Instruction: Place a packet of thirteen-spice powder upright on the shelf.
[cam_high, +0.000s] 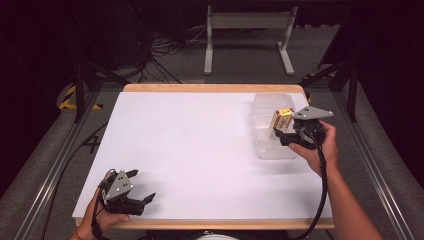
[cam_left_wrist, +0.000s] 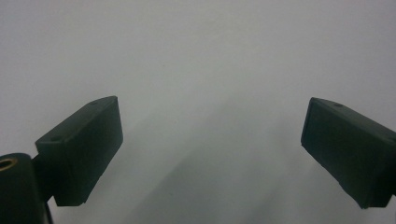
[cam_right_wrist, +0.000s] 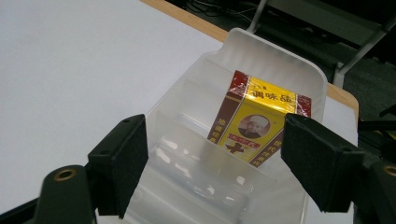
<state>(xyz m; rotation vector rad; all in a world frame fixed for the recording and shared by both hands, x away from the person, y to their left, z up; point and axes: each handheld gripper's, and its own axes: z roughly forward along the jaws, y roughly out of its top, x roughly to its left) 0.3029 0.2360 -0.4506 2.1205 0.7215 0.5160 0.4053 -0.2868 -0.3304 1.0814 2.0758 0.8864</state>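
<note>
A small yellow and dark red carton (cam_right_wrist: 258, 122) with printed characters and a portrait leans tilted inside a clear plastic container (cam_right_wrist: 280, 53) with dividers. In the high view the carton (cam_high: 281, 118) stands in the container (cam_high: 272, 151) at the table's right. My right gripper (cam_right_wrist: 215, 135) is open just above the container, its jaws spread wider than the carton, with the right jaw close to the carton's lower corner. In the high view the right gripper (cam_high: 283, 136) hangs at the container's right side. My left gripper (cam_high: 142, 186) rests open near the front left edge, with nothing between its jaws (cam_left_wrist: 212, 126).
The white table top (cam_high: 190, 145) has a wooden edge at the back and front. Beyond the table are a white stand's legs (cam_high: 247, 30), cables on the floor and dark metal rails along both sides.
</note>
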